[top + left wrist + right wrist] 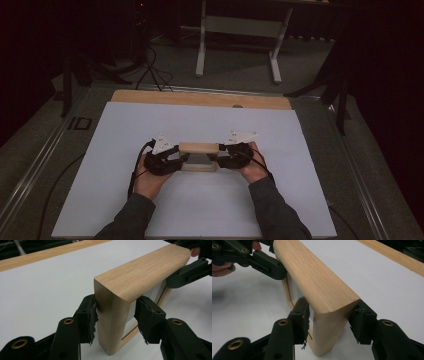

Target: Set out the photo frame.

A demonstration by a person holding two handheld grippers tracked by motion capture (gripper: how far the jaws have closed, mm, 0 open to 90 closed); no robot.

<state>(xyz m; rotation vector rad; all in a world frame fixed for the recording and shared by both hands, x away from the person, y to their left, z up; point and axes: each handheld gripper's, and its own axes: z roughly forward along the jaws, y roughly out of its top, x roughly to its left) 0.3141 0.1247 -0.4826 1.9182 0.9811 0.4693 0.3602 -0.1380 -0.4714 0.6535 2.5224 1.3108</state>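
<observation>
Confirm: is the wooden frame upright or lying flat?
Upright: the frame stands on its edge on the table, both grippers' fingers clamping its ends.

Frame (140, 275): light oak, visible grain, grey-white inner panel. My tongs (113, 315) are black with brass rivets. Surface (125, 130): white sheet, tan wood edge.

High view looks down; both gripper views, close, share the wooden frame (199, 148)

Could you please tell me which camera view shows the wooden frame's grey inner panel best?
The left gripper view: the grey panel sits inside the wooden frame. The right gripper view shows a sliver; the high view shows it small and dim.
</observation>
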